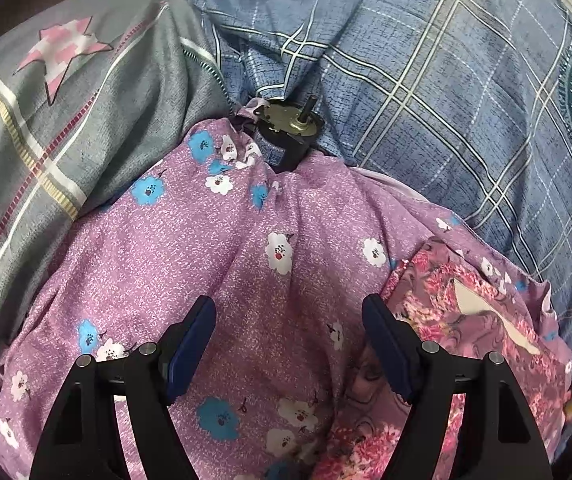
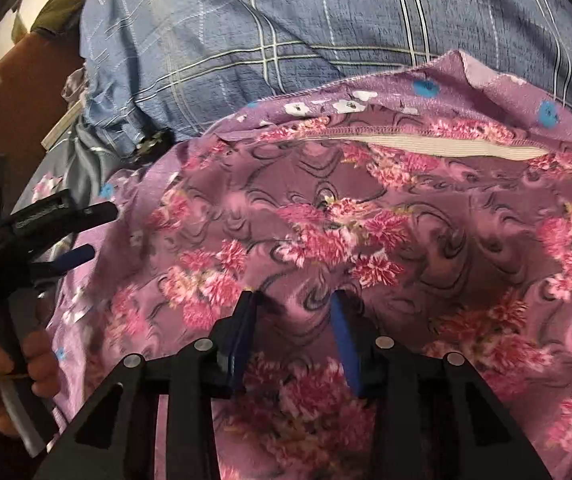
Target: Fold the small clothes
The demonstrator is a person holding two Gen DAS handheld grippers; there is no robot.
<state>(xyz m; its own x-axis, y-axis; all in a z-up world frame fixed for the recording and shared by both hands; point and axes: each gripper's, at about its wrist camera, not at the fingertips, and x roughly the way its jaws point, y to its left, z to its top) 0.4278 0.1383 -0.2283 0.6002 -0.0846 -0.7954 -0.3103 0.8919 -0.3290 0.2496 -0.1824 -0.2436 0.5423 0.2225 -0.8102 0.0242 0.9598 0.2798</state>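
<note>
Right wrist: rumpled pink-flowered garment (image 2: 366,216) shows a white elastic waistband (image 2: 426,146).

A small black motor (image 1: 286,136) sits where the grey star-print sheet (image 1: 58,128) meets the blue plaid bedding (image 1: 466,92)

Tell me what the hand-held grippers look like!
Each hand-held gripper is black plastic. The left hand-held gripper and the right hand-held gripper both have two angled arms with triangular cut-outs, round silver pins at the joints, and flat blue pads inside the fingertips. A bare hand holds the left one's grey-tipped handle.
</note>
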